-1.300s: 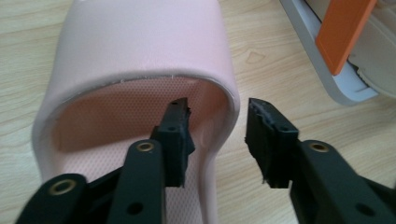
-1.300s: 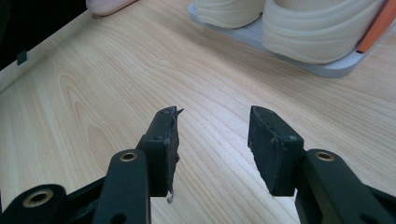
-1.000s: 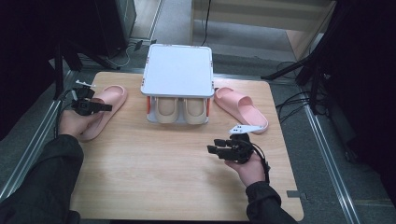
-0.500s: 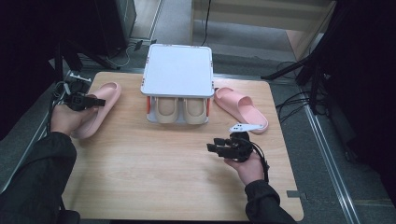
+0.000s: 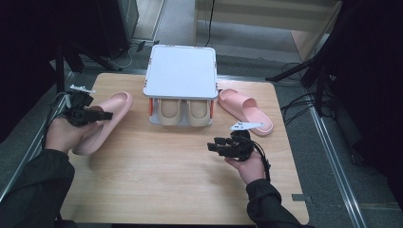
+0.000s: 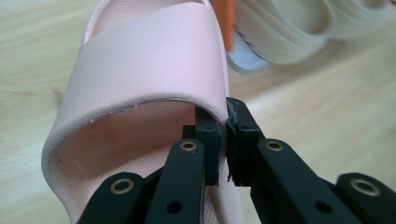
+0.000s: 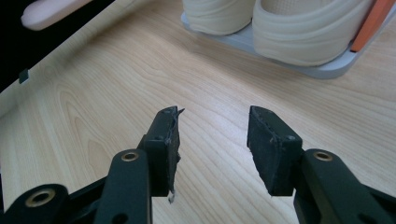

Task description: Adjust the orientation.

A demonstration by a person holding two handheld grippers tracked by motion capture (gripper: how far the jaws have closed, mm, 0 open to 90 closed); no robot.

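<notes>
— Pink slipper (image 5: 102,121), the one on the left side of the wooden table (image 5: 157,190): see where it is?

— Yes. Its toe end points toward the rack, and the heel end sits under the person's left hand (image 5: 62,135). From the high view I cannot tell whether the slipper is touching the table.

— What has hold of it?

— The left gripper (image 6: 223,140). Its jaws have just been closing, and the strap's edge is between them. In the left gripper view the two black pads are pinched on the side of the strap, one pad inside the slipper's opening and one outside.

— And the other claw?

— The right gripper (image 5: 219,147) is over bare wood, right of the table's middle, held by the right hand (image 5: 249,164). Its jaws stand apart with nothing between them; in the right gripper view only wood grain shows in the gap.

— What about the second pink slipper (image 5: 244,111)?

— Lying flat on the table, just right of the rack, and apart from the right gripper.

— The rack itself?

— A small shoe rack (image 5: 180,76) with a pale flat top and orange posts, at the far middle of the table. A beige pair (image 5: 183,111) sits side by side on its lower shelf, toes toward the person.
</notes>
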